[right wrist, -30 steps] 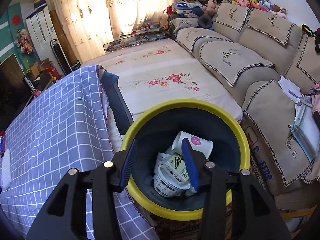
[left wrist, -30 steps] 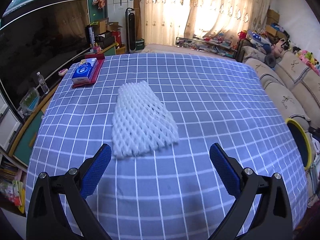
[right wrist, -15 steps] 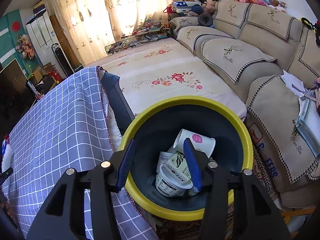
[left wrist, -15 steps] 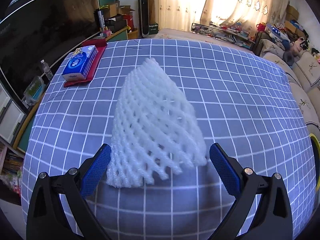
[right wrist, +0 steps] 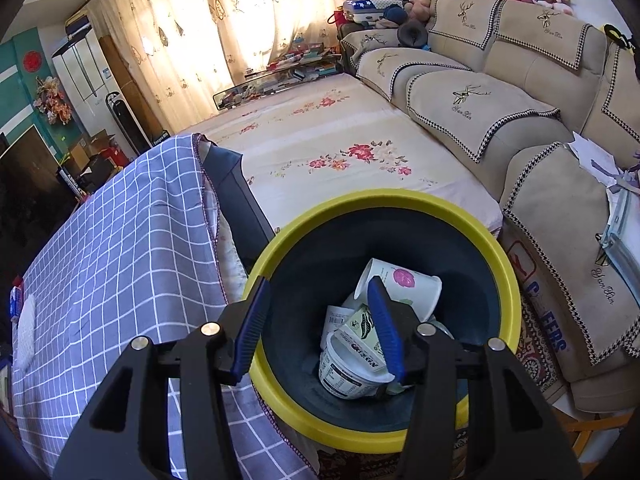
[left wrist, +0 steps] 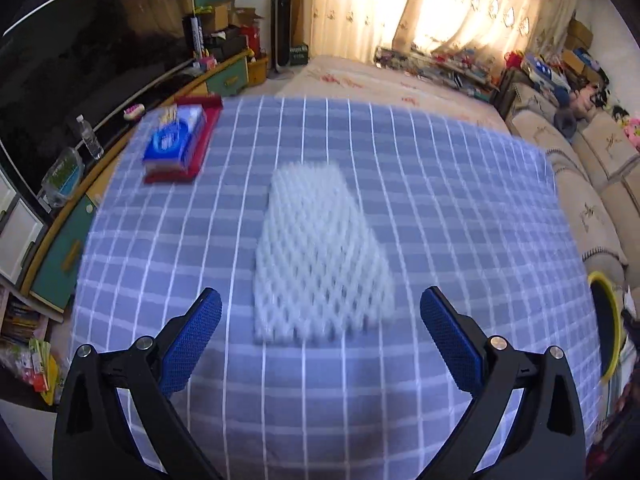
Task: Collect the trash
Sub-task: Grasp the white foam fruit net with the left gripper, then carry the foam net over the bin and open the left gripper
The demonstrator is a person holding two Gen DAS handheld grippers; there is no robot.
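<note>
**White foam net is the last piece lying on the counter**

White foam mesh netting point(left wrist: 320, 256), a flat sleeve of fruit-packing foam, lies on the blue-and-white checked cloth of the counter point(left wrist: 460, 200), just ahead of the left tool point(left wrist: 320, 324). Half a second ago the net filled more of the left wrist view and reached between the blue pads; now it sits a little farther off, beyond the tips, and the picture is smeared by motion. The left tool's jaws stand wide apart with nothing between them, so the net has not been gripped.

The right tool point(right wrist: 318, 320) hangs over the round dark bin with a yellow rim point(right wrist: 508, 280), about half open and empty, much as a second ago. Inside the bin lie a white paper cup with a pink flower point(right wrist: 404, 284) and a white plastic tub point(right wrist: 348, 368) among other wrappers. That suggests earlier pieces are collected and the net is what remains; the left tool likely needs to line up again before closing.

On the counter's far left, a blue tissue pack point(left wrist: 176, 140) rests on a red tray point(left wrist: 200, 156). Beyond are sunlit patterned curtains point(left wrist: 440, 12), a beige sofa point(right wrist: 500, 92) and a floral bedspread point(right wrist: 340, 140).
</note>
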